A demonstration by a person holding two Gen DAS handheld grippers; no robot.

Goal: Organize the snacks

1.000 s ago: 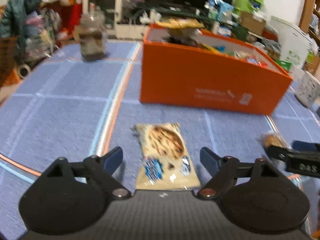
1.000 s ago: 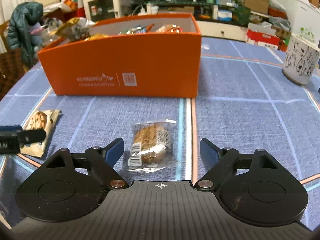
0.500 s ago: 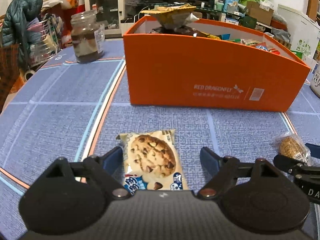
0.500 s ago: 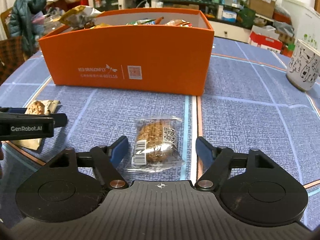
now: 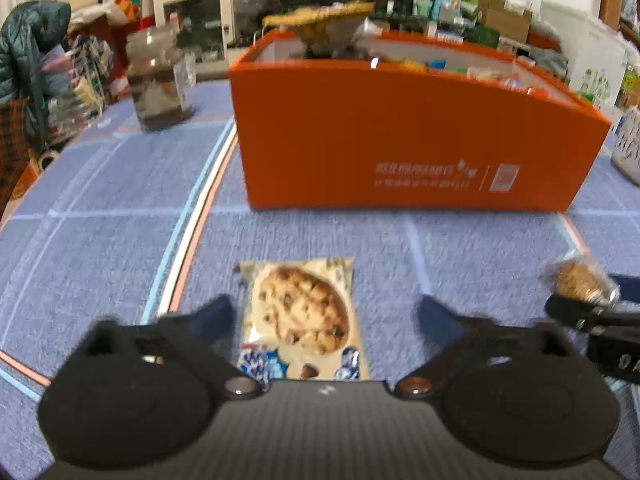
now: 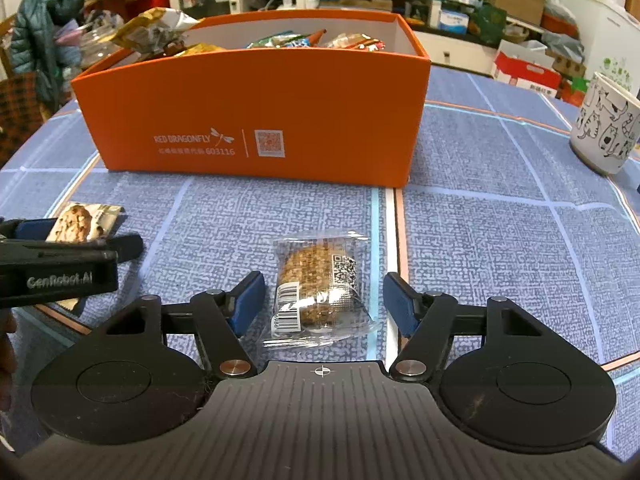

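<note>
The left gripper (image 5: 324, 314) is standing wide open, its fingers flanking the chocolate-chip cookie packet (image 5: 302, 316), which is lying flat on the blue tablecloth (image 5: 104, 208). The right gripper (image 6: 323, 300) is also standing wide open, bracketing the clear-wrapped oat biscuit (image 6: 318, 290) without touching it. Both packets are lying apart from each other. Farther back, the orange box (image 6: 256, 120) is sitting on the cloth, holding assorted snacks. Beyond it, a glass jar (image 5: 160, 82) and a cat-print mug (image 6: 606, 128) are standing.
</note>
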